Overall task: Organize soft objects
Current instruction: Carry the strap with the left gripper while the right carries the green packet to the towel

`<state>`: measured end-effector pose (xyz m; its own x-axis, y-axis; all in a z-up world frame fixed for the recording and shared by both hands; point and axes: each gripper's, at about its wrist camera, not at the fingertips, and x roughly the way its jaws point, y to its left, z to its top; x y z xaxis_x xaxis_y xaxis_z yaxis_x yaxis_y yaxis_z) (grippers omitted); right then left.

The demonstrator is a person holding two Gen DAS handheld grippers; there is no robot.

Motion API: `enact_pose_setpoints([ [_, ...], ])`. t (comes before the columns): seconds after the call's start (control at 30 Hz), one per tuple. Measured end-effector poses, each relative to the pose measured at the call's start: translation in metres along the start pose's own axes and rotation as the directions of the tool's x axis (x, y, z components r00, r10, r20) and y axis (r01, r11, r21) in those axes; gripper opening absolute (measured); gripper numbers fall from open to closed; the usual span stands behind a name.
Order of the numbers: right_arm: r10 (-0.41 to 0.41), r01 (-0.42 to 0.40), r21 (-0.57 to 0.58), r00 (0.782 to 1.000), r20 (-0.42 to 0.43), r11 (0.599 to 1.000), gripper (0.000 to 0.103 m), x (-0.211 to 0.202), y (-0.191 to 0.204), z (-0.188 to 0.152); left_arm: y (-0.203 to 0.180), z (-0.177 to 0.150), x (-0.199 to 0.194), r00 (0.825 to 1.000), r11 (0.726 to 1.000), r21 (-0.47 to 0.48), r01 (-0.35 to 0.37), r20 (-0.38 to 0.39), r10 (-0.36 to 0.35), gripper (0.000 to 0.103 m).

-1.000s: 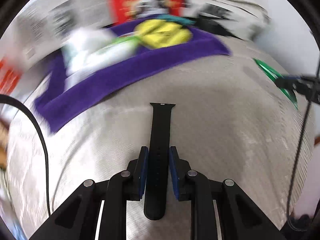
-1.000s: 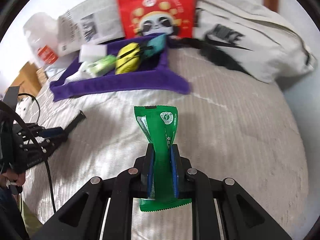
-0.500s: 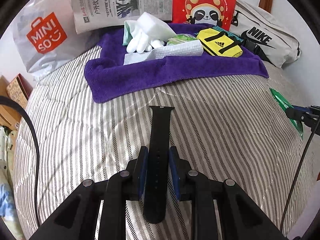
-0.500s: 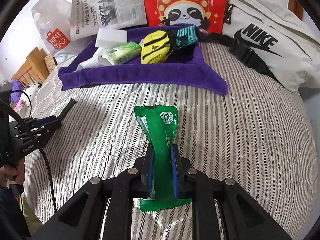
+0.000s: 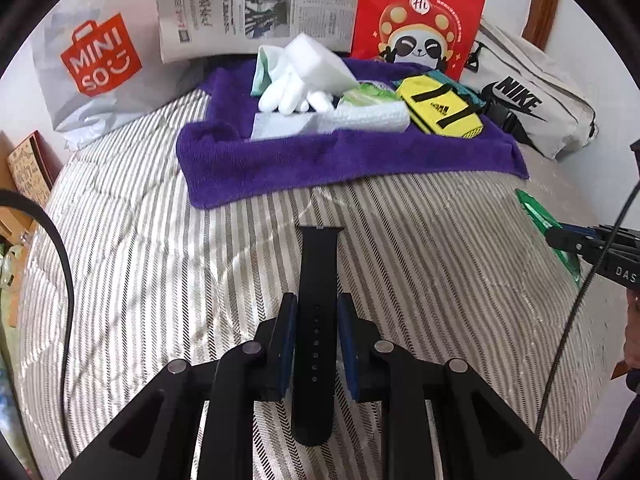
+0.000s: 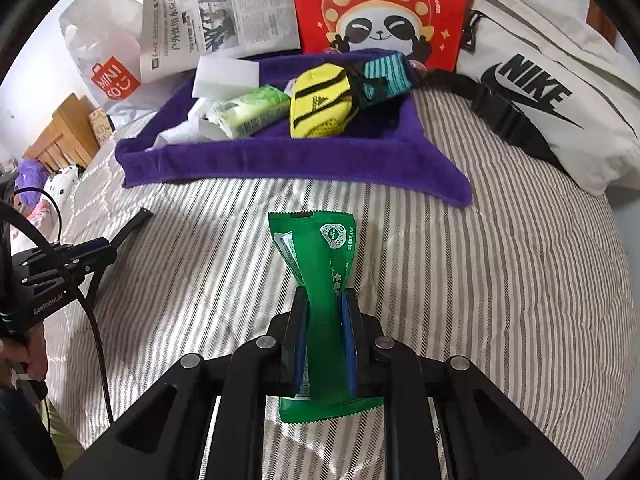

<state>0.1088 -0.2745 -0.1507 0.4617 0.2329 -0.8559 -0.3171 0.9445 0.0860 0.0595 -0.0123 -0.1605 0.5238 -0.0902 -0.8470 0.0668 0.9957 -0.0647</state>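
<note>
Between the blue pads of our left tongs [image 5: 317, 312] a black watch strap [image 5: 318, 280] is pinched at about its middle. Its buckle-less end reaches forward past the fingertips, hanging above the striped bed cover [image 5: 420, 264], and its holed end runs back between the arms of the tongs. The strap lies straight along the line of the tongs, neither twisted nor bent.

Our right tongs [image 6: 325, 312] are pressed onto a green snack packet [image 6: 320, 256]. The pads squeeze its middle into a narrow waist, so that the top of the packet fans out ahead of the fingertips and its crimped lower edge spreads behind them, under the arms. From the left wrist view the same packet shows only as a green sliver at the right edge; from the right wrist view the strap's tip pokes out at the left, held by the other tongs.

Ahead of both tongs, well apart from strap and packet, a purple towel [image 6: 288, 156] lies on the bed with its edges turned up. On it rest a white sponge block [image 6: 226, 74], a white glove [image 5: 292, 92], a green tissue pack [image 6: 250, 112], a yellow pouch [image 6: 320, 106] and a teal striped sock [image 6: 384, 74]. Behind the towel stand a newspaper [image 6: 224, 12] and a red panda bag [image 6: 380, 12], with a white Nike bag [image 6: 540, 92] to the right and a Miniso bag [image 5: 96, 64] to the left.
</note>
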Motion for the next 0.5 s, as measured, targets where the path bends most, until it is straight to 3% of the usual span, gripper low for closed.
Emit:
enact_pose_setpoints([
  [0.2,0.023,-0.023,-0.009,0.999,0.028,1.000,0.016,-0.007,0.004,0.019,-0.001,0.019,-0.017,1.000,1.000,0.013,-0.013,0.026,0.013,0.020],
  [0.5,0.052,-0.050,-0.033,0.996,0.067,0.998,0.016,-0.012,0.007,0.062,0.010,0.062,-0.035,0.997,1.000,0.011,0.025,0.078,-0.026,0.020],
])
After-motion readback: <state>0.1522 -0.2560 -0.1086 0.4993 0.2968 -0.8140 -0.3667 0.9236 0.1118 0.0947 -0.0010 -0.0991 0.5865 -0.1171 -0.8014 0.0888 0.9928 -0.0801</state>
